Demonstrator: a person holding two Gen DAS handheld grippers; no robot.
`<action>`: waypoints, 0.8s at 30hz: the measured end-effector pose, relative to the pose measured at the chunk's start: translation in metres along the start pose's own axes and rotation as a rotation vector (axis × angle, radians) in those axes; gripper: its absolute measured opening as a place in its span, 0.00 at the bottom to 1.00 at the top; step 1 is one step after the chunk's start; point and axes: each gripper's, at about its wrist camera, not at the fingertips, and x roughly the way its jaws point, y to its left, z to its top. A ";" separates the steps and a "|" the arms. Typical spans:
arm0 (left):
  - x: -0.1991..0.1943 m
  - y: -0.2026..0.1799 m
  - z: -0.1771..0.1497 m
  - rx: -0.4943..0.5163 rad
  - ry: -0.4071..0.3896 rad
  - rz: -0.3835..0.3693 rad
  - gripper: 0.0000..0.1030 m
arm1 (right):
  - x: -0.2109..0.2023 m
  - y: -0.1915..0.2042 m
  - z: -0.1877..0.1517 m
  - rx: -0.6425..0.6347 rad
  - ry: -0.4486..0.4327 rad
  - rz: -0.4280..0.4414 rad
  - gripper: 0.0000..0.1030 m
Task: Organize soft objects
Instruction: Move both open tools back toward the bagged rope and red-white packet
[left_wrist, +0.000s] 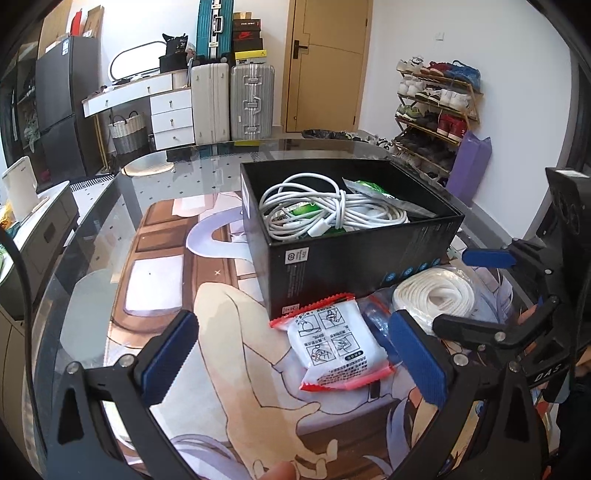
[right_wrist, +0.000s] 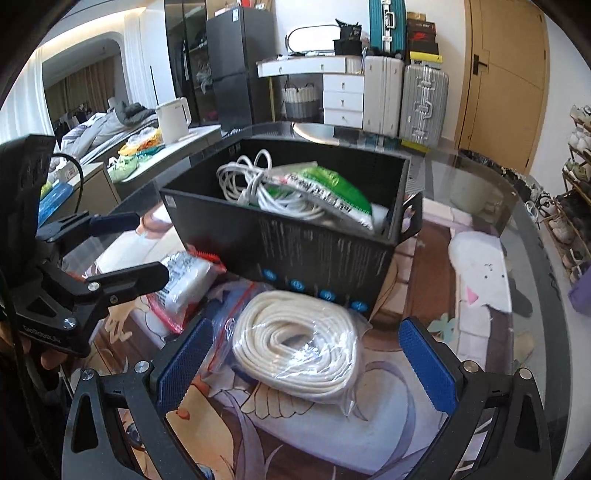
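Note:
A black open box (left_wrist: 354, 254) (right_wrist: 325, 254) stands on the table and holds a coiled white cable (left_wrist: 325, 210) (right_wrist: 258, 184) and green packets (left_wrist: 373, 188) (right_wrist: 332, 184). In front of it lie a white packet with red edges (left_wrist: 336, 347) (right_wrist: 184, 280) and a coil of white rope in a clear bag (left_wrist: 436, 295) (right_wrist: 299, 339). My left gripper (left_wrist: 295, 358) (right_wrist: 147, 251) is open, with the white packet between its fingers. My right gripper (right_wrist: 306, 365) (left_wrist: 487, 288) is open, its fingers on either side of the bagged rope.
The glass table (left_wrist: 110, 236) carries a printed anime mat (left_wrist: 221, 332). A counter with a white kettle (right_wrist: 171, 120) stands to the left. Suitcases (left_wrist: 251, 99), a drawer unit, a door and a shoe rack (left_wrist: 436, 107) are behind.

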 end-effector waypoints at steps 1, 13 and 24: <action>0.001 0.000 0.000 0.000 0.003 0.000 1.00 | 0.002 0.001 -0.001 0.001 0.008 0.003 0.99; 0.002 0.003 -0.002 -0.014 0.009 -0.004 1.00 | 0.028 0.012 -0.001 -0.015 0.107 -0.009 0.99; 0.003 0.004 -0.002 -0.017 0.017 -0.007 1.00 | 0.037 0.018 0.003 -0.012 0.127 -0.029 0.99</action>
